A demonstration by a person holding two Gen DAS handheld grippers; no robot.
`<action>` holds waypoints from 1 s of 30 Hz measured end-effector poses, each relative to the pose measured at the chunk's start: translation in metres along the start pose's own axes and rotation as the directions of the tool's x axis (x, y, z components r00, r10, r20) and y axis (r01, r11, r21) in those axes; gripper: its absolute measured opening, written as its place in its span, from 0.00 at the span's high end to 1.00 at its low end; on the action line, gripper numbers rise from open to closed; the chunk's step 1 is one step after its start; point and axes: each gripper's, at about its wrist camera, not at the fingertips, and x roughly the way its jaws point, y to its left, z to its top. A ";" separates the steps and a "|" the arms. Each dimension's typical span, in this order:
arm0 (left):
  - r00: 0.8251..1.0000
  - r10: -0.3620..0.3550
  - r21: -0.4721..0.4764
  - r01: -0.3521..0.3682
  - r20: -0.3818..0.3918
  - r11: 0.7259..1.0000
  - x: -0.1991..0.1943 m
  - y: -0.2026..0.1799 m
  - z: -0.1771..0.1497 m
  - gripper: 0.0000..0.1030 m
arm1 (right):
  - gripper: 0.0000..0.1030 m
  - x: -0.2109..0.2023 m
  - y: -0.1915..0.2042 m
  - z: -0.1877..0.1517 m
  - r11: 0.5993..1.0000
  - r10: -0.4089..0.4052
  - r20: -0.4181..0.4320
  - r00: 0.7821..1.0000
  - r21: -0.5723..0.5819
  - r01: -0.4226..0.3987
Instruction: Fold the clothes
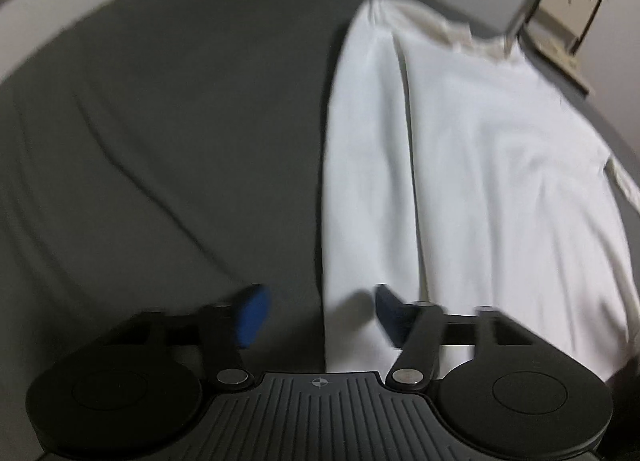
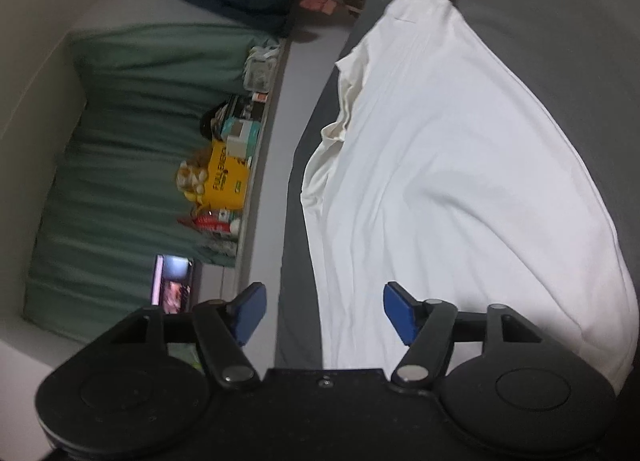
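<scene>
On the grey bed sheet (image 1: 160, 121) a white long-sleeved shirt (image 1: 480, 165) lies spread lengthwise, its left sleeve (image 1: 368, 141) already laid inward along the body so that a straight edge runs down that side, while the far sleeve or cuff trails off the top of the shirt in the right wrist view. Both tools are released and grasp nothing: the left tool (image 1: 322, 311) hovers with its blue pads straddling the near left edge of the shirt, one pad over the sheet and one over the cloth; the right tool (image 2: 324, 311) hangs at the shirt's near right edge, where the sheet meets the bed's side. The step in hand appears to be a part-made fold; whether the near hem is about to be gripped or has just been let go, this moment cannot settle.
</scene>
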 end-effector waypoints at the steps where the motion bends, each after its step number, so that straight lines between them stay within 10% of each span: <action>1: 1.000 0.002 0.010 -0.002 -0.006 1.000 0.003 -0.007 0.000 0.56 | 0.37 0.000 -0.002 -0.001 1.000 -0.003 0.000 1.000 0.005 0.003; 8: 1.000 -0.008 0.096 0.009 -0.011 0.995 0.005 -0.026 0.011 0.98 | 0.37 0.005 -0.002 -0.002 1.000 -0.022 0.003 1.000 -0.009 0.022; 22: 0.984 0.157 0.106 -0.166 0.087 0.980 -0.031 0.060 0.049 1.00 | 0.36 0.007 -0.009 -0.002 1.000 -0.009 0.008 1.000 0.023 0.009; 30: 0.932 0.337 0.260 -0.361 0.133 0.896 -0.036 0.103 0.109 1.00 | 0.35 0.011 -0.013 0.001 1.000 0.015 0.011 1.000 0.025 -0.015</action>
